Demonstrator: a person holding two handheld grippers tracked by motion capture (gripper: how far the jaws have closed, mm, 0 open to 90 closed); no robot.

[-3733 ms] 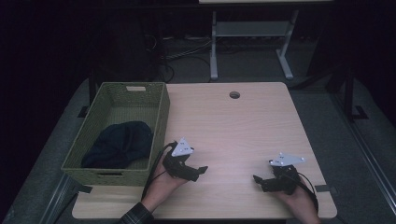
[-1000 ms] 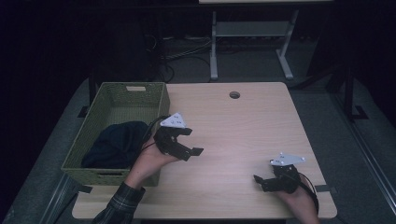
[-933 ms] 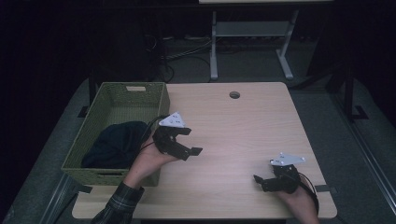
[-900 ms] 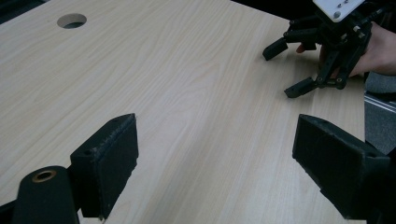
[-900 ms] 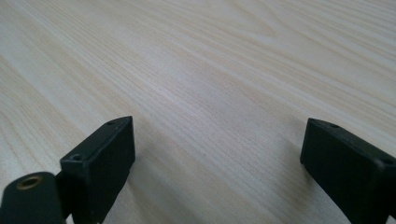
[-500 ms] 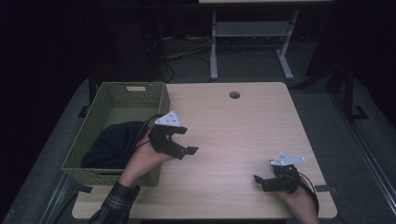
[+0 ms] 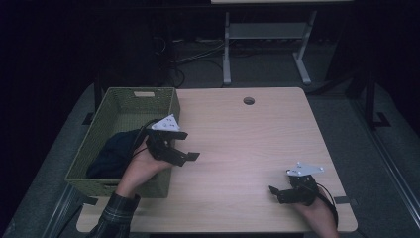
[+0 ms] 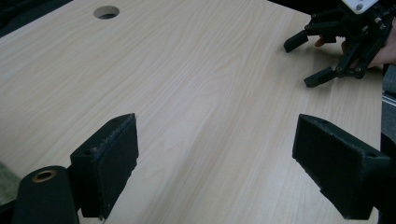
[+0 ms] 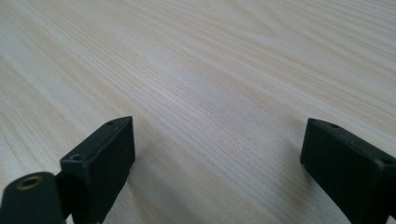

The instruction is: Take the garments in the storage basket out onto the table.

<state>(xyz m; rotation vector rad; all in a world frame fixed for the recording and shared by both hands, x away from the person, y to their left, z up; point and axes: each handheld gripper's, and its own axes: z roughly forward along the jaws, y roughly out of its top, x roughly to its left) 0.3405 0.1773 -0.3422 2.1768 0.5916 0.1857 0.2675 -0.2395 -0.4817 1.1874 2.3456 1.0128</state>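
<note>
We hold the left gripper (image 7: 184, 147) with jaws apart just right of the basket (image 7: 116, 111); the dark cloth (image 7: 116, 151), probably a garment, lies inside. We should turn it left, descend onto the cloth's middle and close firmly. The right gripper (image 7: 278, 192) rests near right, jaws apart.

On the pale wooden surface (image 7: 247, 148), the green woven rectangular basket (image 7: 124, 106) stands at nine o'clock with a dark bundled cloth (image 7: 114, 151) in it, the round cable hole (image 7: 248, 100) lies at twelve, the left claw (image 7: 185, 146) sits just right of the basket, and the right claw (image 7: 275, 193) at five.
</note>
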